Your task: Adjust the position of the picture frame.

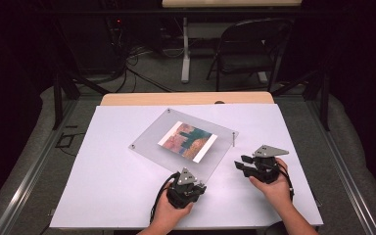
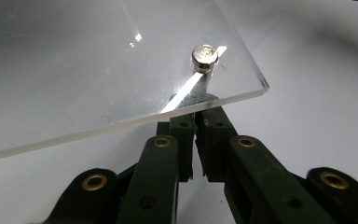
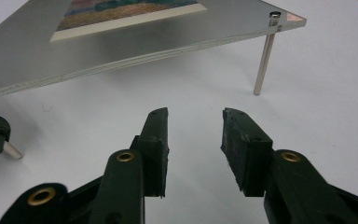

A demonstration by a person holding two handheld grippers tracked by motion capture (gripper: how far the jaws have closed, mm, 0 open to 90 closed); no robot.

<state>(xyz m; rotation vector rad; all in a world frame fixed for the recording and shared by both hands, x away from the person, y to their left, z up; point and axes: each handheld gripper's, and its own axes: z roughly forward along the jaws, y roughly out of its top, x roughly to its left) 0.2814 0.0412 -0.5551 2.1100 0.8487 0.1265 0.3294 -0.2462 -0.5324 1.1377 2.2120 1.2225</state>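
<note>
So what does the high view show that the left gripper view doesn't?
The high view takes in the whole white table, the colourful picture under the clear panel, the open right gripper off to the side, a folding chair and both hands. The left gripper view brings close a shiny screw head at the panel's corner and the post under it, with the jaws closed on that post. Both show the clear panel and the left gripper.
</note>
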